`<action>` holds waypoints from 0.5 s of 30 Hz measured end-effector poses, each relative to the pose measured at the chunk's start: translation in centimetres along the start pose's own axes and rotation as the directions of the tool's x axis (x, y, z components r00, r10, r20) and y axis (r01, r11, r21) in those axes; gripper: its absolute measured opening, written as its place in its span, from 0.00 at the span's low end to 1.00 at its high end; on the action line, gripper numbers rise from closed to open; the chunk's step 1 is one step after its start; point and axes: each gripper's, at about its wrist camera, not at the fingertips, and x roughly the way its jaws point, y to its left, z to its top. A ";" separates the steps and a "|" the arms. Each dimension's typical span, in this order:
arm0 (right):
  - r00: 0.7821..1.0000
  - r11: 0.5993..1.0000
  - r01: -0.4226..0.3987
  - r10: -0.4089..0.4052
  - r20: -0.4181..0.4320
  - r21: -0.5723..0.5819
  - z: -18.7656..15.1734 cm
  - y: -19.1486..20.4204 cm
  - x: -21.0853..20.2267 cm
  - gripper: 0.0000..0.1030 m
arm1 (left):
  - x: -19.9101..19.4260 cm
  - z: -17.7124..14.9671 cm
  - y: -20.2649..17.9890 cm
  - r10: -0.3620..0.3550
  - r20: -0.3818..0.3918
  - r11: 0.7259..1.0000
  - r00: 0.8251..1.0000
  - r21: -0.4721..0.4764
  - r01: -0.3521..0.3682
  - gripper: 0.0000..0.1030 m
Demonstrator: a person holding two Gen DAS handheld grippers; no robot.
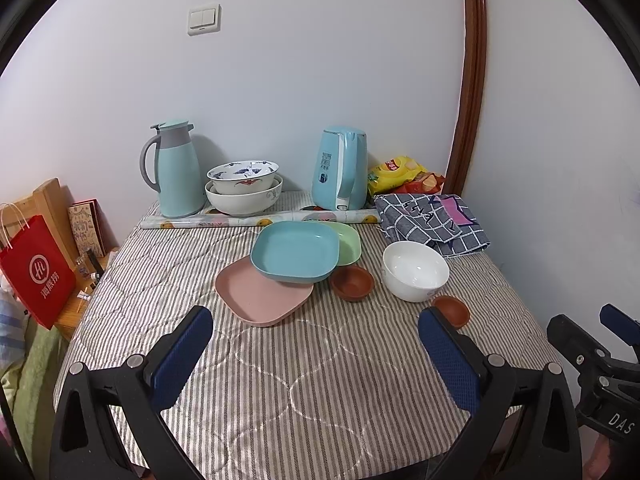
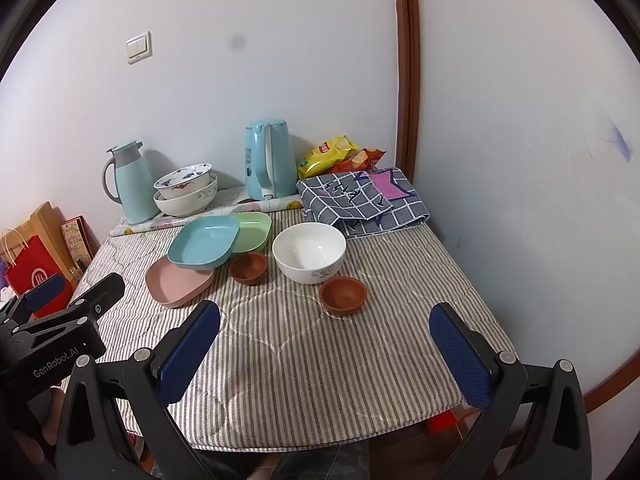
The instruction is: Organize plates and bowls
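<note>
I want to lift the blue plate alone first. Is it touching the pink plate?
Touching. In the left wrist view the blue plate rests tilted on the far edge of the pink plate, overlapping it with no gap; the right wrist view shows the same overlap.

The near half of the striped table cover (image 2: 304,360) lay bare. Behind it stood a row of obstacles: the pink plate (image 2: 178,282), the blue plate (image 2: 202,246) on it, two brown cups, the white bowl (image 2: 309,252). A narrow gap stayed between white bowl and folded cloth (image 2: 360,204).
</note>
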 end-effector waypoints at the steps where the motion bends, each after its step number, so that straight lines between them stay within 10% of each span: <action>1: 1.000 1.000 0.002 -0.002 0.000 -0.003 0.0 0.1 0.0 1.00 | 0.0 0.0 -0.1 -0.001 0.000 1.000 1.000 0.002 0.001 1.00; 15: 1.000 1.000 -0.004 0.004 0.000 -0.005 0.3 0.5 0.6 1.00 | 0.9 1.0 0.0 -0.008 -0.014 1.000 1.000 0.018 0.008 1.00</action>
